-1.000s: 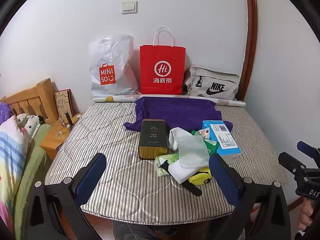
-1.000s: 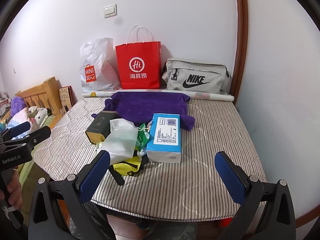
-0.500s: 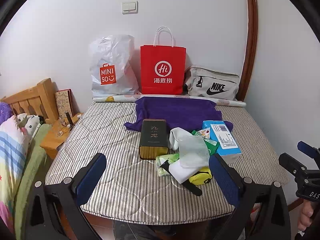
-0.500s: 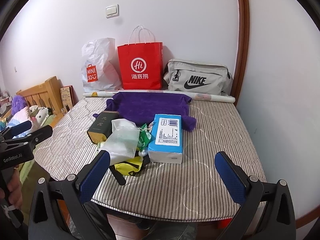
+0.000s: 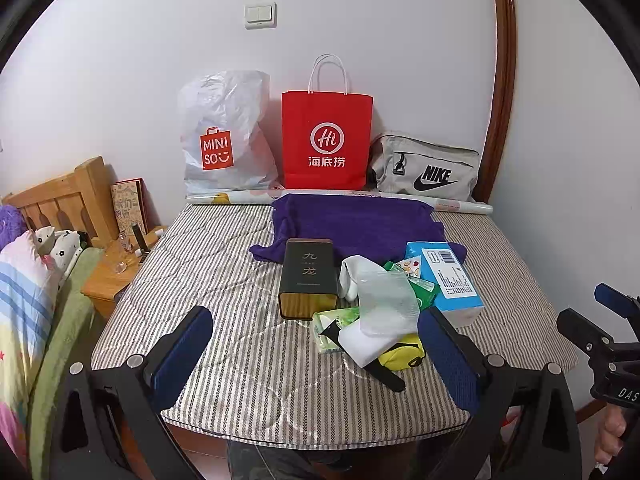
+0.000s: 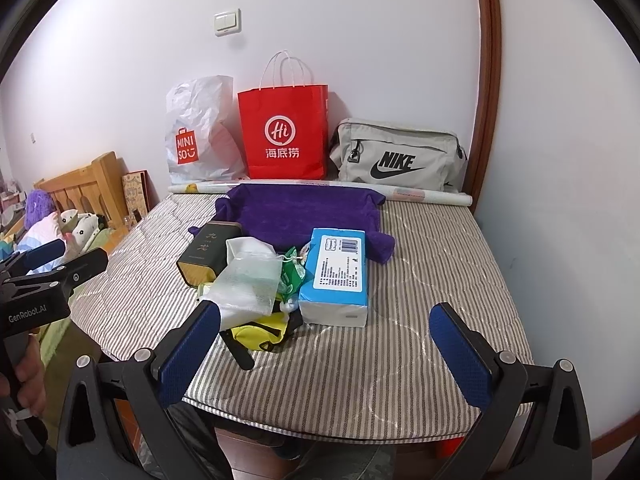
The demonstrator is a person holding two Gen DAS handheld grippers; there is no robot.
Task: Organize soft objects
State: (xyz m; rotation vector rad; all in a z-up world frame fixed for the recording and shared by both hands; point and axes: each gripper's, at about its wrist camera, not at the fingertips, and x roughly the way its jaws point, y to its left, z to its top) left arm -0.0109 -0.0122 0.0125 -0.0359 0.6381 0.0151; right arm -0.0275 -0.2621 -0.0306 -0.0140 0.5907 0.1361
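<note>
A purple towel [image 5: 360,224] [image 6: 304,212] lies spread at the back of the striped mattress [image 5: 224,264] [image 6: 432,264]. In front of it sits a heap: a dark tea box [image 5: 307,276] [image 6: 208,248], a blue tissue pack [image 5: 450,280] [image 6: 340,276], a clear plastic bag [image 5: 386,300] [image 6: 250,280] over white cloth, green packets [image 5: 338,320] and a yellow pouch [image 5: 402,354] [image 6: 260,334]. My left gripper [image 5: 316,354] hangs open over the mattress's near edge, short of the heap. My right gripper [image 6: 324,350] is open too, in front of the tissue pack, holding nothing.
Against the back wall stand a white Miniso bag [image 5: 224,140], a red paper bag [image 5: 326,144] and a grey Nike bag [image 5: 426,170], with a rolled poster [image 5: 340,196] before them. A wooden headboard [image 5: 56,200], a nightstand [image 5: 116,272] and bedding [image 5: 24,300] are at left.
Both grippers have stayed almost still; the right wrist view has shifted very slightly. Nothing on the mattress has moved.
</note>
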